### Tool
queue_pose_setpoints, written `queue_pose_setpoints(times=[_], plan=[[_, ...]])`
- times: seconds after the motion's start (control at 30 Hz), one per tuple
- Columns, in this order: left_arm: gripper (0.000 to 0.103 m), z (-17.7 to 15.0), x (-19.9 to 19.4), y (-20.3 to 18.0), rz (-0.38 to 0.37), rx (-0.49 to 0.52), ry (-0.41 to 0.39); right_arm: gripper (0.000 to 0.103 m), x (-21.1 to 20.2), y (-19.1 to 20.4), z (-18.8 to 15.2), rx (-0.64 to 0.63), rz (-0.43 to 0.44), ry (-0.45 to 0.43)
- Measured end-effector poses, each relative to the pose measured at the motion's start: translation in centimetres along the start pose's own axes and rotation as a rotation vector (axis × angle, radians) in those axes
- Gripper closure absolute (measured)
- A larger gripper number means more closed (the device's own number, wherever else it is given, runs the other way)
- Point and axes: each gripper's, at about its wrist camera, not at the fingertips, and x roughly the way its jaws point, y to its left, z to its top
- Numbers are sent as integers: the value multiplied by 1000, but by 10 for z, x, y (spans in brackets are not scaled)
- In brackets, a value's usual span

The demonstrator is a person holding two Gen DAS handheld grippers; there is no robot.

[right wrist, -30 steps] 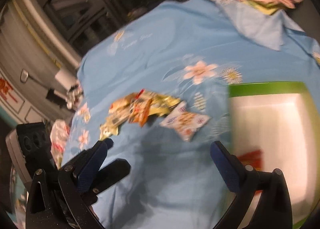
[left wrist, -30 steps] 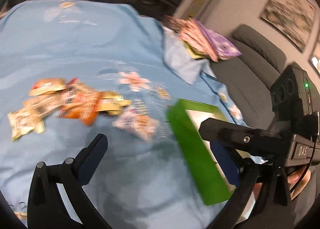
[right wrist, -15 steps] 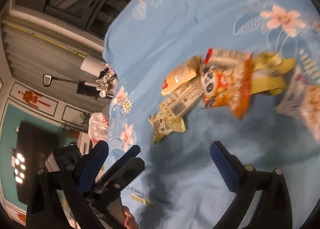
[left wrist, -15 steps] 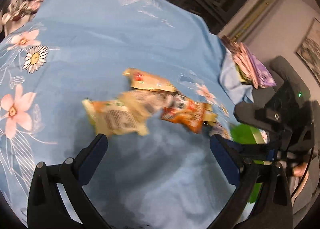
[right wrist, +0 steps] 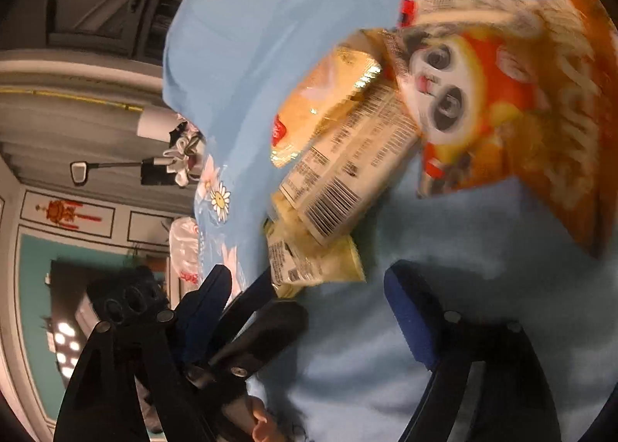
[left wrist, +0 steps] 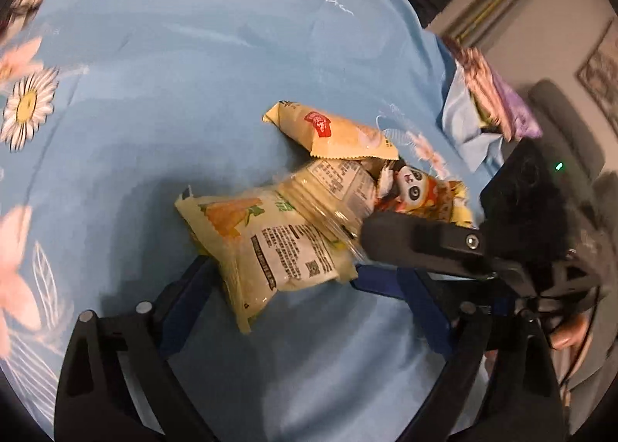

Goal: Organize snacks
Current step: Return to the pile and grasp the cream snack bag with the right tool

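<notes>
Both grippers have swung from the green tray down onto the snack pile at frame centre.
Left gripper (left wrist: 282,272) brackets the yellow packet (left wrist: 266,245), jaws unclenched; right gripper (right wrist: 309,295) spread, empty; next, squeeze.

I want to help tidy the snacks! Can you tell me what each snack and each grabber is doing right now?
corn snack packet: sealed, lying flat between the left gripper's fingers, not gripped.
clear packet: lying partly on the corn snack packet.
yellow packet: sealed, lying on the blue cloth.
panda packet: sealed, lying in the pile.
left gripper: open.
right gripper: open, holding nothing.
</notes>
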Motion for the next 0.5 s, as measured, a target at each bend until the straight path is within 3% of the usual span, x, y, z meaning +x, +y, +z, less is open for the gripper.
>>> queue_pose_setpoints(times=[0.07, 0.23, 0.3, 0.37, 0.5], plan=[[9, 2, 2, 3, -4, 0, 2, 25, 5, 6, 1, -22, -15, 8], [28, 4, 4, 13, 28, 6, -17, 46, 13, 10, 5, -53, -103, -2], [38, 3, 7, 10, 90, 61, -21, 62, 12, 7, 6, -42, -116, -21], [43, 2, 10, 6, 129, 98, -22, 71, 12, 1, 4, -23, -117, -52], [54, 1, 8, 6, 139, 129, -19, 77, 10, 3, -1, -34, -95, -89]])
